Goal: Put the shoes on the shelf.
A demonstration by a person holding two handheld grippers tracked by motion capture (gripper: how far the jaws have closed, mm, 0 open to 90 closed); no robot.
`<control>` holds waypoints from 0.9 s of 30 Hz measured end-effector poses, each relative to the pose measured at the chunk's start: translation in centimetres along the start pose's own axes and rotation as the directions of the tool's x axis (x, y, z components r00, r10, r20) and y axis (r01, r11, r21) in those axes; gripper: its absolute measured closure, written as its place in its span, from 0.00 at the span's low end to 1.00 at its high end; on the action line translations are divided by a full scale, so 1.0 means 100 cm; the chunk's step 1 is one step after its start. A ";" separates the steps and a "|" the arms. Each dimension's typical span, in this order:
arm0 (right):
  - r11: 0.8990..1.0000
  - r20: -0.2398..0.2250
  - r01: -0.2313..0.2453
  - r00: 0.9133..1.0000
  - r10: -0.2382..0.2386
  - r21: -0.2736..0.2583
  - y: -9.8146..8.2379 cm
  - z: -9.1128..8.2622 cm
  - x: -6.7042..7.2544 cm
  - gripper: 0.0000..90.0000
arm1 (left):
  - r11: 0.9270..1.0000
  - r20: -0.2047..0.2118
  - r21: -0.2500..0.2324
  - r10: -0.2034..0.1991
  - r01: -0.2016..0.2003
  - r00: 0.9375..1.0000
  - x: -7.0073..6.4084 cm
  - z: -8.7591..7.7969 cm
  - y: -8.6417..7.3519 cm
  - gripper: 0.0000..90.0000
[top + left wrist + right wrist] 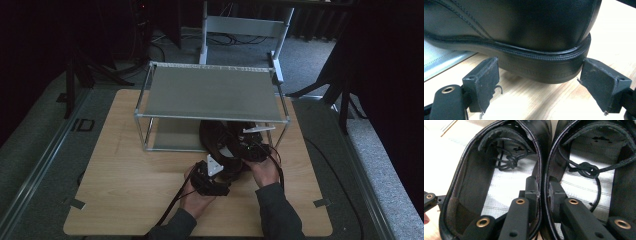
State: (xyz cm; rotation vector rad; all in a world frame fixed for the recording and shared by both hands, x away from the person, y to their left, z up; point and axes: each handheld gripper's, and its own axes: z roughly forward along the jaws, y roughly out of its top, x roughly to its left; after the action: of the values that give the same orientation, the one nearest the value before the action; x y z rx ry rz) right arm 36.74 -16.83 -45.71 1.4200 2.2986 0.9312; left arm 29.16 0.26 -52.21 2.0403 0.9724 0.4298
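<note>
Left tongs [537,91]: wide, jaws on either side of one black shoe's heel [549,72], not touching it.
Right tongs [544,192]: narrow, pinching the two touching inner walls of the pair of black shoes [541,170].
Shoes: on the wooden surface [125,175], near the right front of the metal shelf rack [210,92], partly under it.

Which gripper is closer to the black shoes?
Right. The right gripper pinches the two inner walls of the black shoes together. The left gripper is open around one shoe's heel, its pads not touching.
</note>
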 end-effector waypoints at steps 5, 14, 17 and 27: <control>1.000 0.001 0.001 1.000 -0.001 -0.002 0.002 0.001 0.000 0.90 | 1.000 -0.010 0.010 0.008 -0.008 1.000 0.001 0.002 0.002 0.19; 1.000 0.016 -0.017 1.000 0.017 -0.021 0.005 0.008 0.001 0.90 | 1.000 -0.038 0.031 -0.003 0.004 0.999 0.012 0.008 0.005 0.22; 0.999 0.032 -0.026 0.999 0.028 -0.046 0.007 0.011 0.001 0.90 | 0.999 -0.050 0.032 -0.003 0.004 0.999 0.016 0.010 0.007 0.23; 0.992 0.052 -0.045 0.997 0.051 -0.114 0.013 0.022 -0.001 0.90 | 0.999 -0.093 0.044 0.004 0.000 0.996 0.027 0.018 0.013 0.25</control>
State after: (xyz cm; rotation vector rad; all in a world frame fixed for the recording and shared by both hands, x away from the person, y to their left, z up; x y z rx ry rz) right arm 38.84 -15.68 -46.56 1.4414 2.1451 1.0066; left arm 32.64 0.89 -52.41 2.0759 1.0442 0.5121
